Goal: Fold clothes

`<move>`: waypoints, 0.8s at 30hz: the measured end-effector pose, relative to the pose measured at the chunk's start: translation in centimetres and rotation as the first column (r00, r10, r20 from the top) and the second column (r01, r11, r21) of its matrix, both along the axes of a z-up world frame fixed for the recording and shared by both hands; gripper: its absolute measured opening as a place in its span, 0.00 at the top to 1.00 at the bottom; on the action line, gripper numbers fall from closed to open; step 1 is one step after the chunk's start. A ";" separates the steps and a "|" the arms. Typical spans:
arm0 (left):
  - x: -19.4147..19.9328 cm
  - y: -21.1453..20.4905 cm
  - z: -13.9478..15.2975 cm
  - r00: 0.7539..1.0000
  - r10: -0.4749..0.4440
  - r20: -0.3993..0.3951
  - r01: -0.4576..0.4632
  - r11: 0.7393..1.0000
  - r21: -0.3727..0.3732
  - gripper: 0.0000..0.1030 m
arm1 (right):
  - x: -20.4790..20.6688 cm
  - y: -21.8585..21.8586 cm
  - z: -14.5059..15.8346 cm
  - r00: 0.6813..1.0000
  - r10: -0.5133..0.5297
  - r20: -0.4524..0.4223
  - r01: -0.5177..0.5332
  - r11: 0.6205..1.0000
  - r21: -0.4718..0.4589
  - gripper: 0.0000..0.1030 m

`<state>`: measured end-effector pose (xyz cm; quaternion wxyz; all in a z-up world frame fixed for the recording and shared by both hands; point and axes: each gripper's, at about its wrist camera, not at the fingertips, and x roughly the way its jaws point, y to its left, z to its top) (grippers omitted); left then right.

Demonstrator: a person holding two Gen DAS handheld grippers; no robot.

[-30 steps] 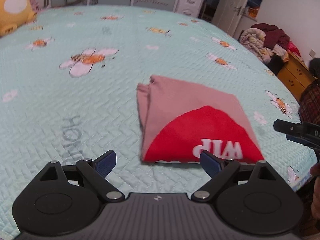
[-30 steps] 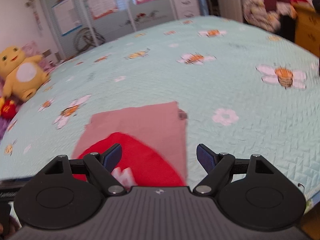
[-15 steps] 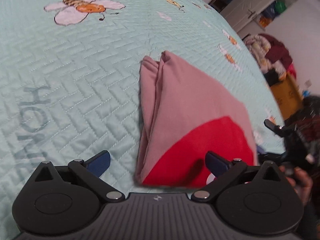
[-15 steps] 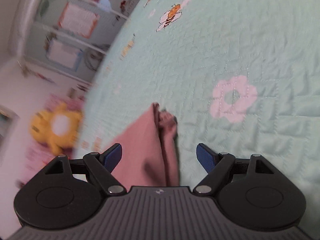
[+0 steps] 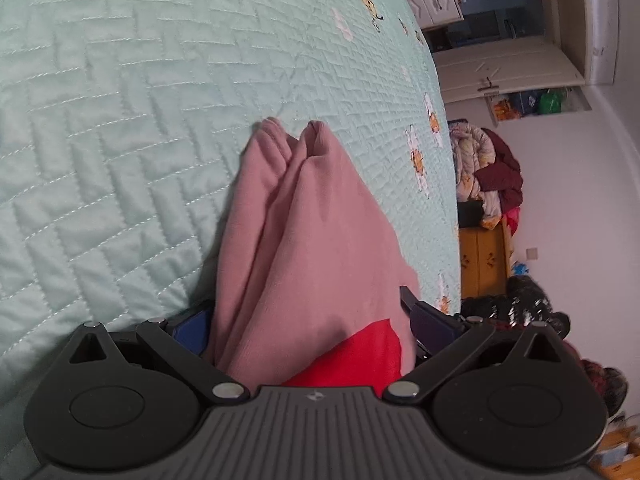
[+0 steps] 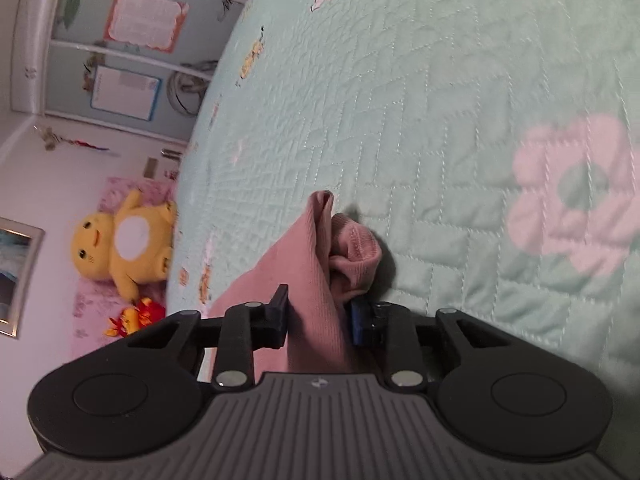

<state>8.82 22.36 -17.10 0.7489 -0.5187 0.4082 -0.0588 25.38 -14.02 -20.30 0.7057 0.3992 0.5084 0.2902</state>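
A folded pink garment (image 5: 312, 220) with a red patch lies on the mint quilted bedspread (image 5: 120, 120). In the left wrist view my left gripper (image 5: 312, 328) is open, its fingers straddling the garment's near end, one on each side of the layered fabric. In the right wrist view my right gripper (image 6: 320, 318) is shut on the pink garment (image 6: 312, 248) at its folded edge. A bunched cuff sticks out just past the right finger. Both grippers sit low against the bedspread (image 6: 440, 120).
A yellow plush toy (image 6: 124, 248) sits beyond the bed's far left side. A heap of clothes (image 5: 488, 176) lies on a wooden cabinet (image 5: 480, 256) past the bed's right edge. A dark patterned sleeve (image 5: 528, 304) shows near the left gripper.
Both grippers have dropped to the bed and moved in on the garment. The right gripper has shut on its folded edge. The left one now straddles the near end, still open.
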 end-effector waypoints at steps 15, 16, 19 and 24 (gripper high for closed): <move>-1.1 -1.0 0.4 1.000 0.000 0.029 -0.001 0.999 0.038 0.72 | -3.3 0.3 4.5 0.987 0.000 0.162 0.017 0.994 -0.108 0.81; -2.0 -0.7 1.1 0.999 0.008 0.047 -0.010 0.999 0.050 0.73 | -3.8 0.2 5.3 0.983 0.002 0.186 0.019 0.993 -0.113 0.82; -4.8 0.1 3.2 0.994 0.032 0.102 -0.040 0.996 0.083 0.73 | -5.2 0.4 8.1 0.970 0.040 0.241 -0.013 0.994 -0.110 0.82; -9.3 1.6 6.6 0.979 0.066 0.194 -0.093 0.987 0.133 0.75 | -7.6 3.2 13.0 0.938 0.113 0.327 -0.085 0.991 -0.100 0.82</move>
